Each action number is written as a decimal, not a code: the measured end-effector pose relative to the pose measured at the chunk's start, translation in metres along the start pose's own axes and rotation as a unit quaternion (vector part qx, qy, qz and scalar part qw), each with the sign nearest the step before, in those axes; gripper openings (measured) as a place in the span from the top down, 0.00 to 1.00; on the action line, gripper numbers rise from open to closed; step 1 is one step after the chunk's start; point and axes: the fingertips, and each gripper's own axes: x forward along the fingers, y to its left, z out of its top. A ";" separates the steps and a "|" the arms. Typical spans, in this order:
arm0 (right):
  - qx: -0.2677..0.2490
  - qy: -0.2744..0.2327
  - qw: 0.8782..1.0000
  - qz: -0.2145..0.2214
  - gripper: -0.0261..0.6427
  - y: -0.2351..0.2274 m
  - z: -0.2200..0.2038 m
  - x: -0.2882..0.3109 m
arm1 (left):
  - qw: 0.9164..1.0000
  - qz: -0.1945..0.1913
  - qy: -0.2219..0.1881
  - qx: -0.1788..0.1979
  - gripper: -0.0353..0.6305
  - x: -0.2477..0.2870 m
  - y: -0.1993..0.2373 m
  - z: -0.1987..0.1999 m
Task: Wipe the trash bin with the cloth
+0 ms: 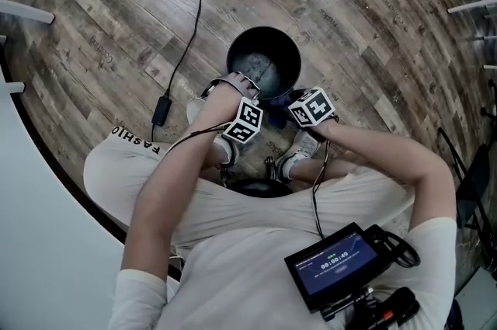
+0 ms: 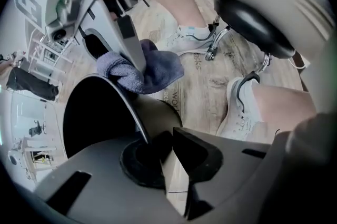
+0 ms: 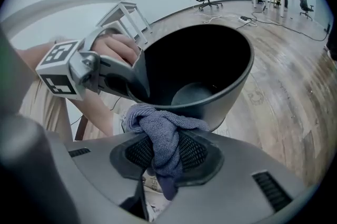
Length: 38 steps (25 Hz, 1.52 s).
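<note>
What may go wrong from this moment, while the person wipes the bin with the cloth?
1. The left gripper is shut only on the thin rim of the trash bin. Under wiping pressure, the rim might slip out and the bin might tip.
2. The cloth sits bunched in the right gripper, with a tail hanging below. Rubbing may pull it loose, or the bare gripper may scrape the bin.

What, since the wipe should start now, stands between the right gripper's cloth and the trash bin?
Nothing visible. The cloth in the right gripper sits at the wall of the trash bin; the left gripper grips the rim beside it.
</note>
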 end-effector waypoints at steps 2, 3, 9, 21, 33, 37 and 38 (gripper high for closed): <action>-0.011 0.009 1.000 -0.005 0.80 -0.008 -0.006 0.010 | 1.000 0.000 -0.001 -0.001 0.87 0.000 0.000 0.001; -0.018 0.012 1.000 -0.008 0.80 -0.013 -0.009 0.015 | 1.000 0.001 -0.001 -0.001 0.87 0.000 0.001 0.001; -0.023 0.015 0.999 -0.020 0.80 -0.040 -0.025 0.047 | 1.000 0.003 -0.005 0.004 0.87 0.000 0.002 0.003; -0.061 0.022 0.995 -0.072 0.80 -0.088 -0.055 0.112 | 1.000 0.003 -0.014 0.003 0.86 0.000 0.006 0.007; -0.072 0.047 0.991 -0.106 0.80 -0.111 -0.073 0.147 | 1.000 -0.001 -0.023 0.001 0.85 0.001 0.004 0.011; -0.041 0.060 0.993 -0.098 0.80 -0.108 -0.069 0.138 | 1.000 0.001 -0.023 -0.005 0.85 0.002 0.005 0.012; -0.034 0.057 0.993 -0.095 0.80 -0.106 -0.068 0.134 | 1.000 0.001 -0.023 -0.008 0.85 0.002 0.005 0.012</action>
